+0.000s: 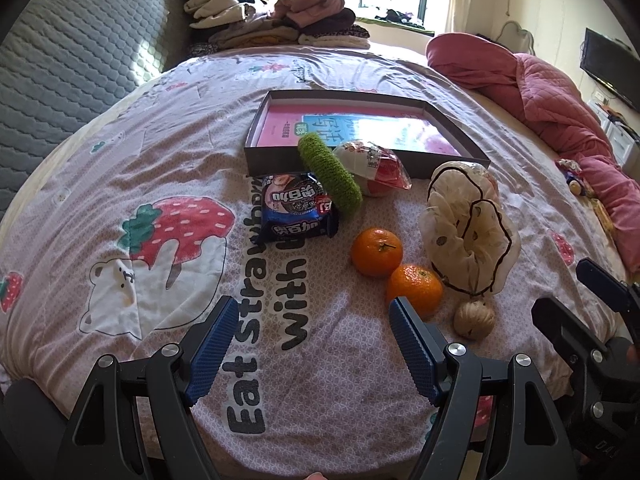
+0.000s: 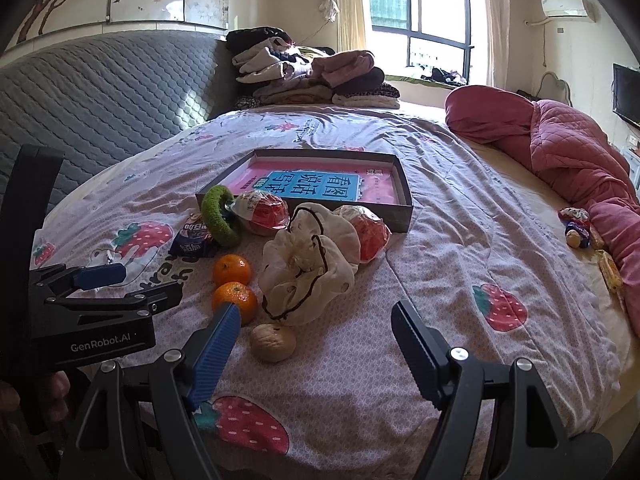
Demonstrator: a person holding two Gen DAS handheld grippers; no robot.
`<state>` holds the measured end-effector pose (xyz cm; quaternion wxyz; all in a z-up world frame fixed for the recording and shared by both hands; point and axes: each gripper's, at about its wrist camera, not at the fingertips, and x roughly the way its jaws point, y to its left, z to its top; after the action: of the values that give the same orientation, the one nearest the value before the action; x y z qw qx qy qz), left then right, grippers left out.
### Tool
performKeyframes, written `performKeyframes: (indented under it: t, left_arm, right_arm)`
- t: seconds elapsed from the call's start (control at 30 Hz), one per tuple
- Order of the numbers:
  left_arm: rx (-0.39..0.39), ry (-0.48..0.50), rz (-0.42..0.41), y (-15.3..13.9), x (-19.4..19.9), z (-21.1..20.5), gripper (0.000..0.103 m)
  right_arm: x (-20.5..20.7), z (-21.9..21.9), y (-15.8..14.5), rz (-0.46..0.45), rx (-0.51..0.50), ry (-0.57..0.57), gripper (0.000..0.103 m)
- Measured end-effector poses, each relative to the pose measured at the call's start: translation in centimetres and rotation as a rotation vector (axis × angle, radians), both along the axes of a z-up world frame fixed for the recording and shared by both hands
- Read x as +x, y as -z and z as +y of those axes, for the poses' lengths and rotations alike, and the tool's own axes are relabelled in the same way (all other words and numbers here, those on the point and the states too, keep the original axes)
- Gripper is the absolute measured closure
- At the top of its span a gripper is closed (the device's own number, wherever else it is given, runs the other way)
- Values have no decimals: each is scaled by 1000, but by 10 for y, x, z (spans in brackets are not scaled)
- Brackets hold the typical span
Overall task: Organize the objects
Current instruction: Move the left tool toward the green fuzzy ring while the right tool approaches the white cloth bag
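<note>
Nothing is lifted yet, so this looks like the opening of the sorting: both claws hover low over the bedspread with jaws spread wide and holding nothing, the left gripper [image 1: 310, 344] and the right gripper [image 2: 316, 344] side by side. The likely destination is the shallow grey box [image 2: 404, 216], lined with a pink and blue sheet of Chinese writing. Everything else lies on its near side: a green knitted ring [image 1: 330, 170] leaning on its front wall, a blue snack packet [image 1: 294, 210] with Chinese lettering, two oranges [image 1: 376, 252], a cream scrunchie [image 1: 468, 236] and, nearest the claws, a walnut [image 2: 273, 342]. The next move probably calls for picking one item and closing on it squarely. The bedspread reads "Eat Strawberry with"; the left tool says "GenRobot.AI".
</note>
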<state>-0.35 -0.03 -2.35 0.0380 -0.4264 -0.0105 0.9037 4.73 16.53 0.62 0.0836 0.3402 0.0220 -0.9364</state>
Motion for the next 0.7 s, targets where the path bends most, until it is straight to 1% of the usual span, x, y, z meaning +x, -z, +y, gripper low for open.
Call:
performKeyframes:
  t: [0.13, 0.27, 0.43, 0.7]
  left_arm:
    - [3, -7, -9, 4, -3, -4, 24]
    - [9, -17, -14, 9, -8, -8, 24]
    - [4, -25, 6, 12, -15, -12, 24]
    - [24, -33, 1, 12, -40, -14, 24]
  right_arm:
    - [-4, 0, 5, -12, -5, -3, 26]
    - [-9, 4, 7, -12, -21, 17, 26]
    - [-19, 8, 9, -14, -32, 38, 26]
    - [-39, 9, 13, -19, -38, 46, 26]
